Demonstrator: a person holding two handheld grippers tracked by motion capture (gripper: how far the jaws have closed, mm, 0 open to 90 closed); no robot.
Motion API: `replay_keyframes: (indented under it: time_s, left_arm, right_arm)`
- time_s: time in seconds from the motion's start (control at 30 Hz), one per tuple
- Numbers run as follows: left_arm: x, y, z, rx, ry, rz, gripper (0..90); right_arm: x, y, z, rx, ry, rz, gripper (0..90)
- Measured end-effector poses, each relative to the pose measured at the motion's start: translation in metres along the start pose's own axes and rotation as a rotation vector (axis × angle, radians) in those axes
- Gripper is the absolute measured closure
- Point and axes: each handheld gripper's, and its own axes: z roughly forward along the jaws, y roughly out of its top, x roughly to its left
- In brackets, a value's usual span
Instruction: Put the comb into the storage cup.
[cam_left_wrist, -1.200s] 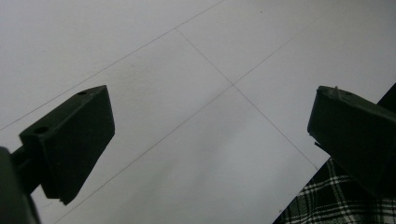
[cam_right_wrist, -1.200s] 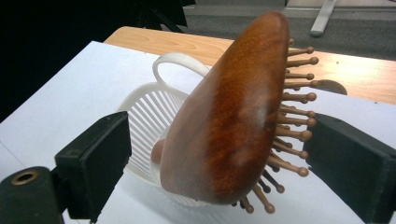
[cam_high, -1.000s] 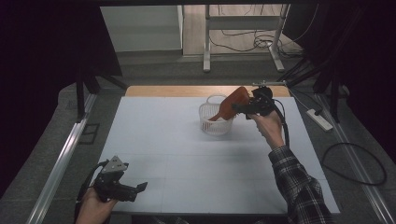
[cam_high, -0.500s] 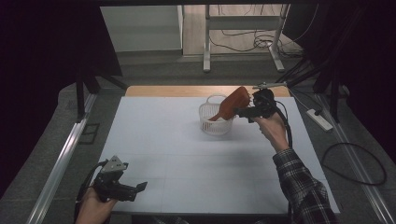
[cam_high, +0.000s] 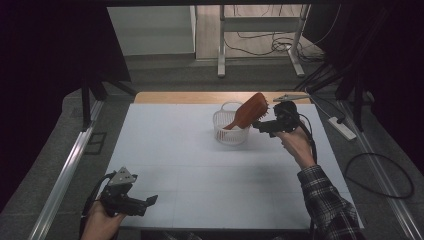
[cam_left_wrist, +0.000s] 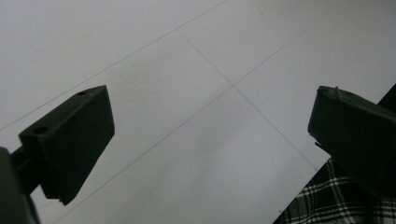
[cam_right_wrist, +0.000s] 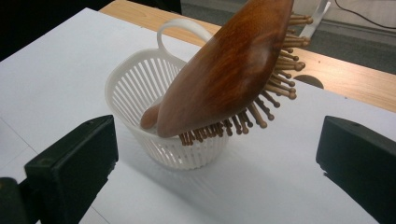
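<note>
A brown wooden hairbrush leans handle-down in a small white slatted basket at the back middle of the white table. Its head and bristles stick out over the rim toward my right gripper, which hovers open just right of the basket, holding nothing. In the right gripper view the hairbrush and basket sit ahead of the right gripper, between its spread jaws but apart from them. My left gripper rests open at the front left corner; the left gripper looks at bare table.
A strip of wooden tabletop shows behind the white sheet. A metal rail runs along the left side. Cables and a power strip lie on the floor to the right. A plaid sleeve shows near the left gripper.
My right gripper has drawn back a little toward the person, away from the brush head, and the brush stays leaning in the basket. The left gripper has barely moved.
</note>
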Motion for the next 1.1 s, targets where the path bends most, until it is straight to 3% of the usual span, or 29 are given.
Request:
replay_keyframes:
  time_s: [1.1]
  left_arm:
    - [0.001,-0.002,-0.003,-0.023,-0.006,-0.010,0.8]
  right_arm:
    - [0.017,-0.030,-0.013,0.044,0.049,-0.048,0.0]
